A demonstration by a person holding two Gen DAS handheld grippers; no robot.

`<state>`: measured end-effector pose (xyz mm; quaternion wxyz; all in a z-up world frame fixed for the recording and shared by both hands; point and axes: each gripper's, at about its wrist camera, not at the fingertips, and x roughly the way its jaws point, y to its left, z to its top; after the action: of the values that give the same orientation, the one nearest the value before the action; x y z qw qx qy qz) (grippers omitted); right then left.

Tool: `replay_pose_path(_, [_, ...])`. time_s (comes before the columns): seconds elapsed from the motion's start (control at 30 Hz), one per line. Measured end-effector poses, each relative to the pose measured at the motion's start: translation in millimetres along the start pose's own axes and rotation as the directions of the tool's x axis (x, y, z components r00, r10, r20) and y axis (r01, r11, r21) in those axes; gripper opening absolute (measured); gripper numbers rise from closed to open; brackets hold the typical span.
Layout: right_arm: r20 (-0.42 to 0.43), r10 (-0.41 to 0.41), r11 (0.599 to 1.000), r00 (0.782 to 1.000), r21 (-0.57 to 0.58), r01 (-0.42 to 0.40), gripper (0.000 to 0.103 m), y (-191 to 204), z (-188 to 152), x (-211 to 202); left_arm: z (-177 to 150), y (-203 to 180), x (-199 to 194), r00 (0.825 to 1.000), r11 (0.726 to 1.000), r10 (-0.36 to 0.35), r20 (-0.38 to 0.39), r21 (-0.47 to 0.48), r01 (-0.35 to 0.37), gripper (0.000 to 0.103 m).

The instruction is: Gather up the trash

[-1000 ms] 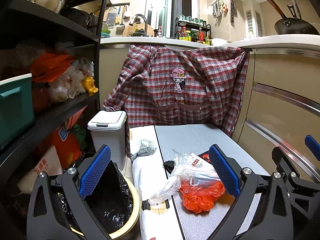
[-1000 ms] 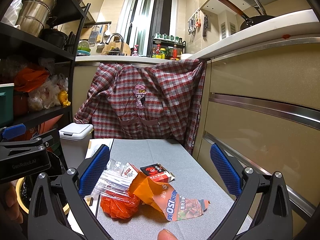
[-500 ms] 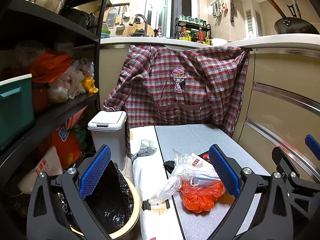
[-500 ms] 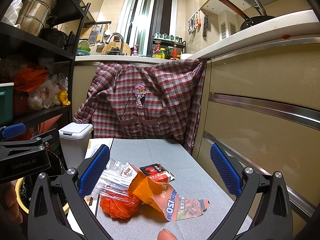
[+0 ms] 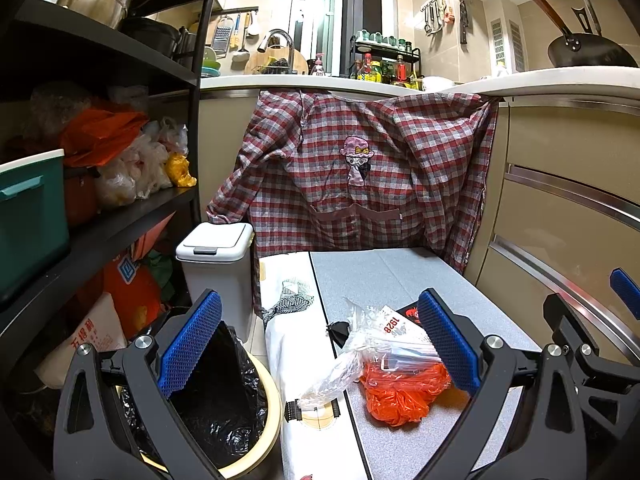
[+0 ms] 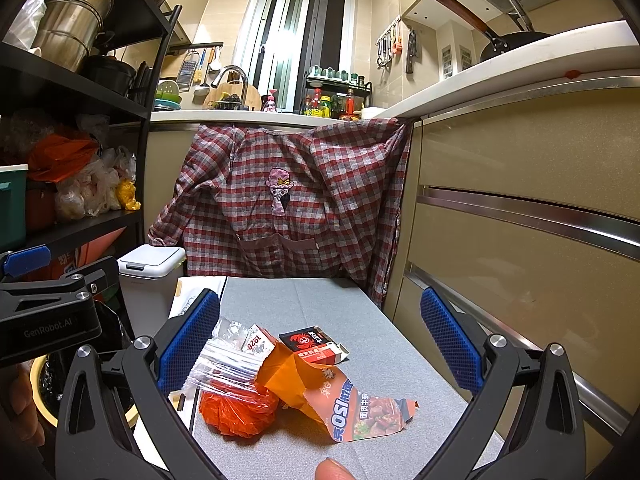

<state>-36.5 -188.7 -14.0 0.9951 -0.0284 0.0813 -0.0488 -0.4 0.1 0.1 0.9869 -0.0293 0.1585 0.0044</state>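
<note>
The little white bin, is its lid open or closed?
Closed. The white bin has its flat lid sitting level on top, with no gap showing under it.

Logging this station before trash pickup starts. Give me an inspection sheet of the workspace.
Surface: grey table top, white printed cloth along its left edge.
Job's things: orange plastic bag, clear zip bag, torn orange snack wrapper, small black-and-red carton; black-lined bin on the floor at left.
Clutter: nothing seen.
Grippers: left gripper open, empty; right gripper open, empty.
Cables: nothing seen.
Surroundings: plaid shirt hanging from the counter, white lidded bin, black shelving.
</note>
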Motion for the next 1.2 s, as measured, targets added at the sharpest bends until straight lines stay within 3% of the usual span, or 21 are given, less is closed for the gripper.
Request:
replay_pose_path(0.93, [-0.003,-0.004,1.0,1.0,-0.005,0.004,0.098,-1,2,-3,9,-8,-1,1.0,1.0,-0.004,-0.01,0.001,0.004,0.095])
replay_pose_path(1.1, [-0.057,-0.016,1.0,0.998,0.022,0.017,0.098,-14,0,9,9,-2,0,0.999,1.0,0.002,-0.033,0.001,-0.002,0.095])
replay_pose_path(1.2, [-0.14,-0.016,0.998,0.99,0.056,0.024,0.098,-30,-6,26,6,3,6,0.999,1.0,0.011,-0.042,0.004,-0.011,0.095])
